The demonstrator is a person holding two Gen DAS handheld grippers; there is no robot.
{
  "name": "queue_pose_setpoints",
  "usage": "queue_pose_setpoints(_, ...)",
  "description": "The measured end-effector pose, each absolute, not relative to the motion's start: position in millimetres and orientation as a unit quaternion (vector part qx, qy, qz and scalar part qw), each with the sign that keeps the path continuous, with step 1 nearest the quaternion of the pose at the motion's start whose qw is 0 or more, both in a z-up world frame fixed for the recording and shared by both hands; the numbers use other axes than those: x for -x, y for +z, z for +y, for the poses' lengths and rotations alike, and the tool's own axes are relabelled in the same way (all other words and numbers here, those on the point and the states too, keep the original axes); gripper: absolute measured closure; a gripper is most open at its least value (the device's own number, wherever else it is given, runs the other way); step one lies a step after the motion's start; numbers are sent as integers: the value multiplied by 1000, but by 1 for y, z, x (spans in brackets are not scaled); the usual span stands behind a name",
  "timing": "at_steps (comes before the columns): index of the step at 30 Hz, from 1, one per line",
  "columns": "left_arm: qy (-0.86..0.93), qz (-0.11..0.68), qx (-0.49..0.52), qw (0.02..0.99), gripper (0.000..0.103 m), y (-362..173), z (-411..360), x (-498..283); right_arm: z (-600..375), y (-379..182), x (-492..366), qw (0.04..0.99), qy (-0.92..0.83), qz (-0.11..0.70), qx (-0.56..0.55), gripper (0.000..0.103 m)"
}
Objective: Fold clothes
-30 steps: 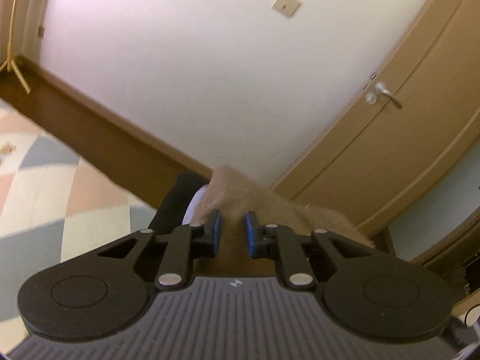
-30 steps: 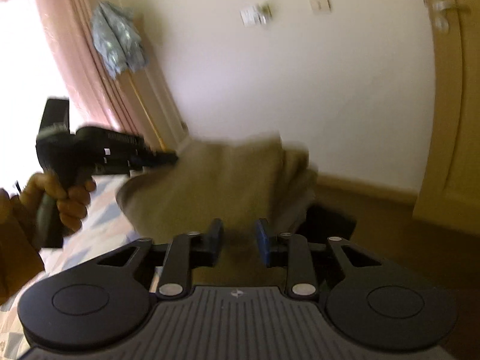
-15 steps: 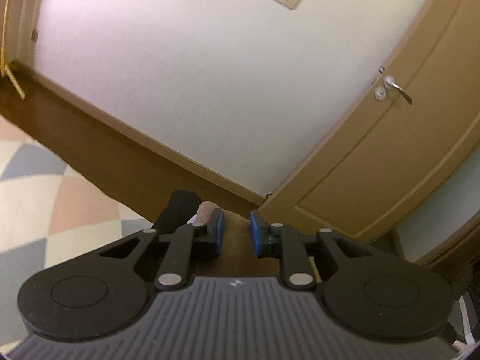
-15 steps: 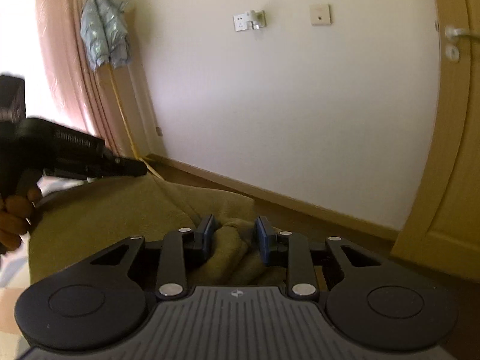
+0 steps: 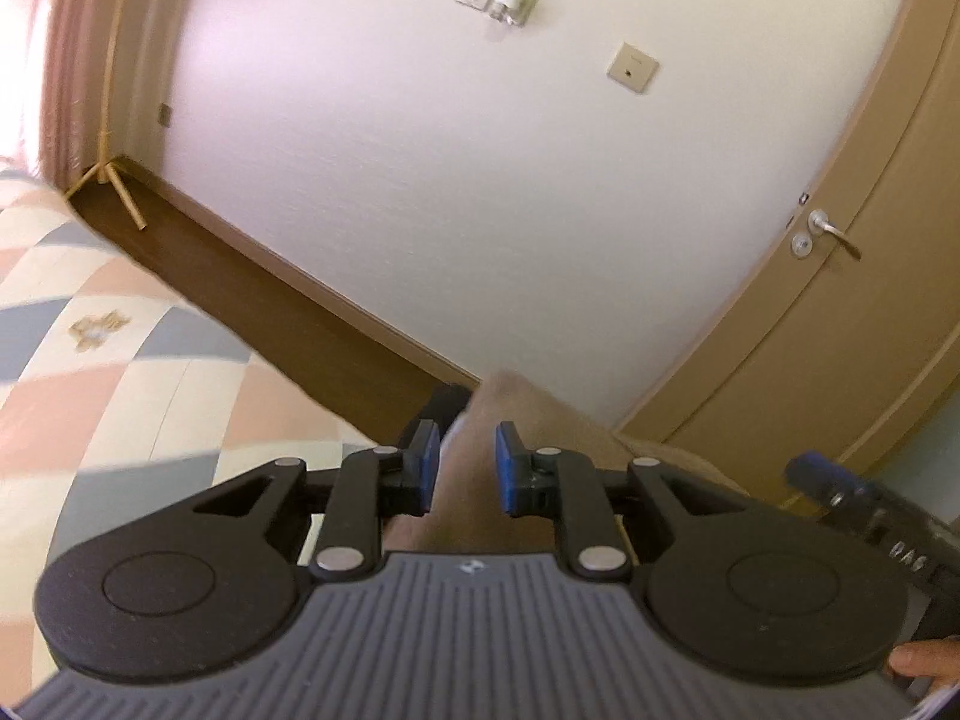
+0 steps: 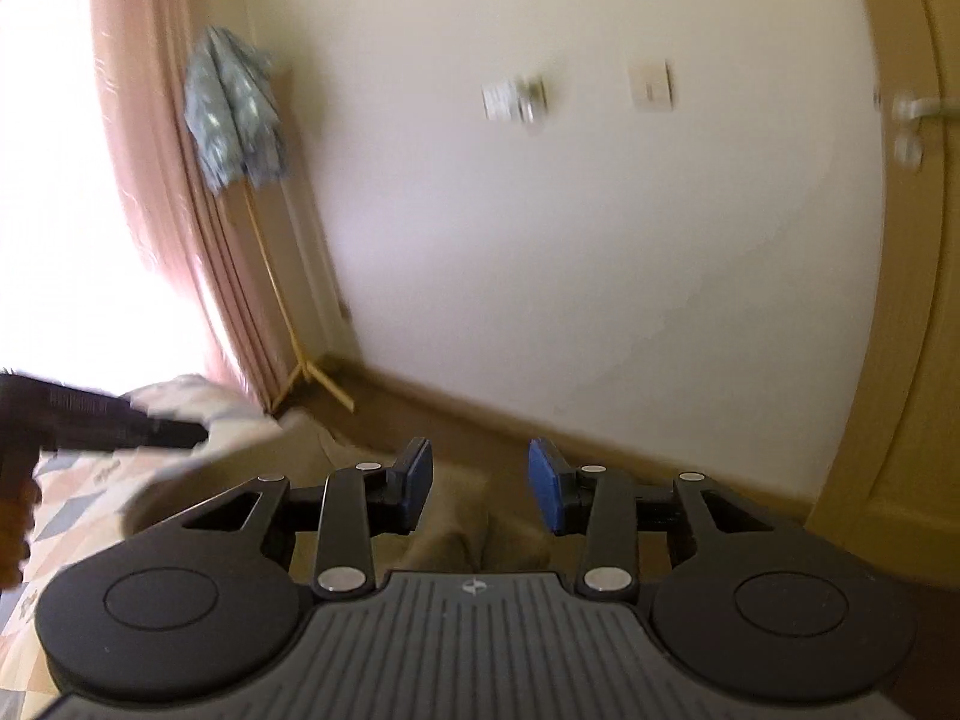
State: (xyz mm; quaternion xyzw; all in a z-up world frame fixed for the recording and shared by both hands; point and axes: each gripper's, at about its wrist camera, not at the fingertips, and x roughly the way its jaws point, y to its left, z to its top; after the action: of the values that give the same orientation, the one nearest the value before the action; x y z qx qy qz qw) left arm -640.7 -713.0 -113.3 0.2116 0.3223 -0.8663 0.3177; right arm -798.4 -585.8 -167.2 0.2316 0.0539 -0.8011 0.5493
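Garment (image 5: 480,438) on patchwork bedspread (image 5: 120,360) | white wall (image 5: 450,180) | wooden door (image 5: 840,330)

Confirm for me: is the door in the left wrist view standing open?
No. The door sits shut in its frame, with its handle showing on the closed panel.

One olive garment (image 5: 468,474), two grippers (image 5: 465,468) (image 6: 480,483), one door (image 5: 840,330); two wall plates (image 5: 631,68), one mop (image 6: 234,114)

Each gripper, left gripper (image 5: 465,471) and right gripper (image 6: 480,483), has black linkage arms, silver rivets, blue finger pads (image 6: 547,483), round black discs and a ribbed grey base carrying a small white mark.
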Motion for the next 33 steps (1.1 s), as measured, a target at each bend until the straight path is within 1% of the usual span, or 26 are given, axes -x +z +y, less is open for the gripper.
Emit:
queue_pose_setpoints(2,-861,336,-200,325,88,-114,-696,627,-573,-160,784,567,-794,57,-209,61)
queue_pose_setpoints(4,-855,346,-195,332,88,-120,-686,623,-565,-162,765,586,-784,79,-188,60)
queue_pose_setpoints(7,-845,362,-192,343,88,-127,-686,623,-564,-182,741,607,-762,132,-181,60)
queue_pose_setpoints(10,-842,350,-211,352,88,-128,-686,637,-578,-212,739,592,-754,197,-205,58)
queue_pose_setpoints(13,-844,303,-238,373,88,-118,-675,654,-585,-216,746,585,-759,205,-197,53)
queue_pose_setpoints(17,-831,277,-260,407,86,-96,-657,662,-576,-198,754,583,-765,172,-215,53)
queue_pose_setpoints(18,-826,275,-265,413,82,-90,-651,663,-567,-194,756,584,-766,158,-217,53)
queue_pose_setpoints(19,-822,273,-270,421,76,-83,-644,664,-557,-190,759,585,-767,143,-221,51)
queue_pose_setpoints(20,-817,270,-275,430,72,-77,-634,664,-547,-184,762,587,-766,127,-229,49)
queue_pose_setpoints(21,-813,266,-278,436,69,-71,-625,664,-538,-179,763,587,-764,113,-242,45)
queue_pose_setpoints(22,-809,267,-282,441,68,-66,-614,664,-530,-176,764,587,-761,104,-257,42)
queue_pose_setpoints(23,-805,268,-285,445,68,-61,-602,663,-520,-174,765,588,-755,97,-273,42)
queue_pose_setpoints(26,-794,278,-290,457,60,-49,-571,661,-493,-170,765,593,-737,80,-313,42)
queue_pose_setpoints(27,-790,281,-290,461,55,-46,-561,661,-484,-167,764,597,-732,78,-319,41)
queue_pose_setpoints(30,-779,285,-289,477,51,-36,-528,664,-459,-157,765,605,-723,73,-325,34)
queue_pose_setpoints(32,-774,279,-287,491,44,-26,-504,666,-442,-146,770,607,-719,65,-332,32)
queue_pose_setpoints(33,-771,274,-283,500,41,-21,-492,666,-433,-141,773,608,-717,60,-335,29)
